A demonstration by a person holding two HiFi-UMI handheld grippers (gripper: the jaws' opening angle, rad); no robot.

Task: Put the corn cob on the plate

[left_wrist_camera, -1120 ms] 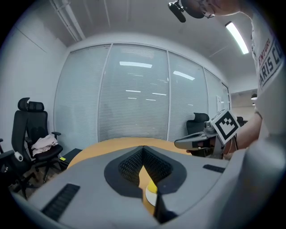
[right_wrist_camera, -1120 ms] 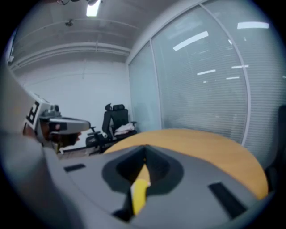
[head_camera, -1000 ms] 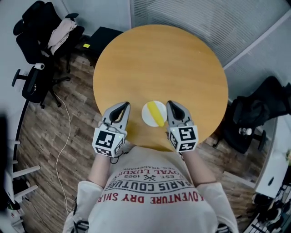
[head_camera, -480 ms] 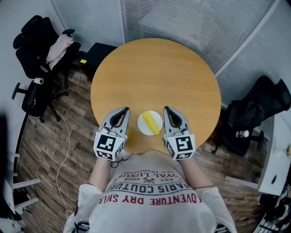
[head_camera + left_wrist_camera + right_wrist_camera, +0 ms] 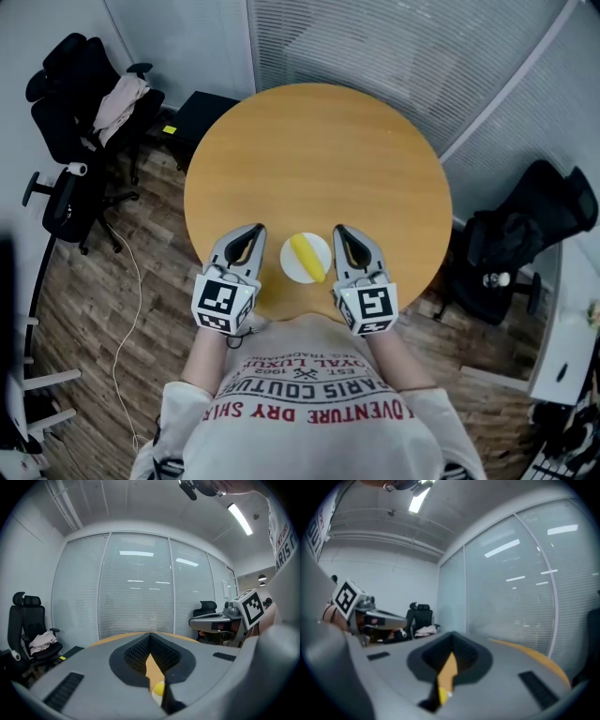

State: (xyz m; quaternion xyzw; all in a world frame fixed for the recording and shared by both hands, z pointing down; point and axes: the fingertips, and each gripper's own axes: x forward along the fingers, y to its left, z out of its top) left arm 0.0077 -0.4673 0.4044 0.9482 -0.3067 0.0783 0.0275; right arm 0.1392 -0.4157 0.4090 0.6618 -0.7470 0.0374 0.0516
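A yellow corn cob lies across a small white plate near the front edge of the round wooden table. My left gripper is just left of the plate, shut and empty. Just right of the plate, my right gripper mirrors it, also shut with nothing in it. Neither touches the corn or the plate. In the left gripper view the closed jaws fill the lower frame, and a sliver of the corn shows below them. The right gripper view likewise shows closed jaws and a yellow sliver.
Black office chairs stand on the wood floor at the left and another black chair at the right. A black box sits by the blinds-covered glass wall. A cable trails on the floor at the left.
Both grippers have lifted slightly and still flank the plate. The corn cob stays on the plate. The head view has shifted a little.
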